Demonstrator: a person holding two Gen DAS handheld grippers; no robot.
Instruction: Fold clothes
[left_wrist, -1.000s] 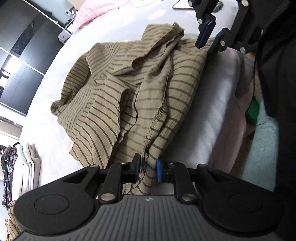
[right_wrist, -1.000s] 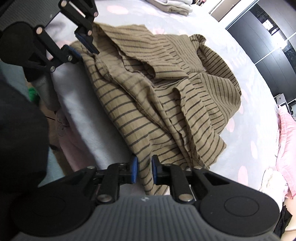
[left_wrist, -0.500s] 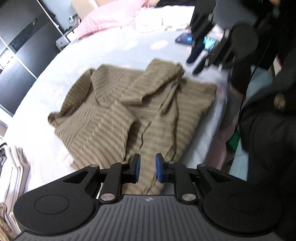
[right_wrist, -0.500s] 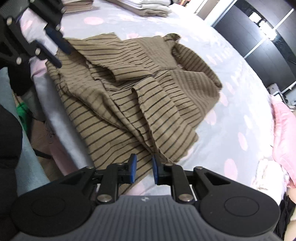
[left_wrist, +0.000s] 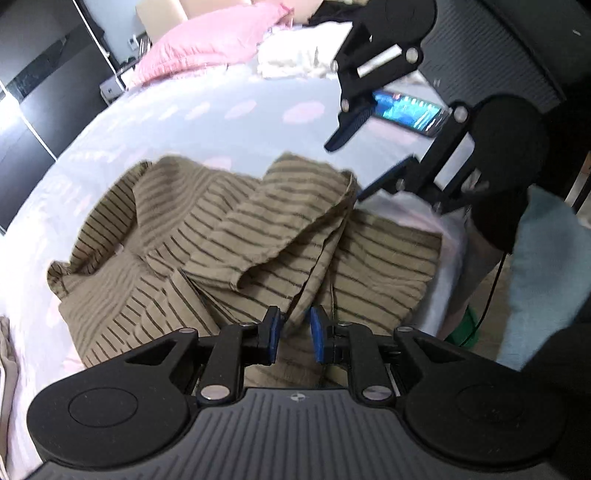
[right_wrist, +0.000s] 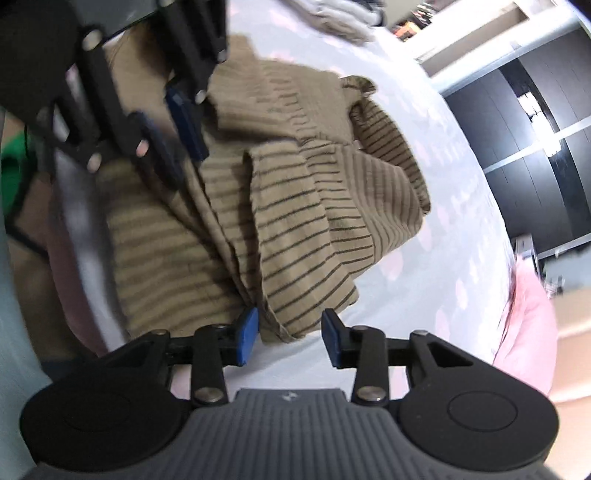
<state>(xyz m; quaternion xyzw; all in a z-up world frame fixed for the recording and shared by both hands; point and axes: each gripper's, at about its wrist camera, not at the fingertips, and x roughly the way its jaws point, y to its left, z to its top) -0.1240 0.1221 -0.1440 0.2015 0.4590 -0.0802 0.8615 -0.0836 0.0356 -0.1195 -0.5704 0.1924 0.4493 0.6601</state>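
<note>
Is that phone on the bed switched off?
No. In the left wrist view the phone lies on the bed beyond the striped garment, and its screen glows blue.

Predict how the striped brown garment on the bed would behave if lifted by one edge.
The striped brown garment is probably floppy: it lies in soft overlapping folds. It looks thin and light, so it would likely drape and sag. Its crinkled weave may grip rather than slip.

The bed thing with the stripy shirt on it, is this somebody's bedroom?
Most likely a bedroom. The striped brown garment lies on a bed with a pale spotted sheet, a pink pillow sits at its far end, and dark wardrobe-like panels stand alongside.
</note>
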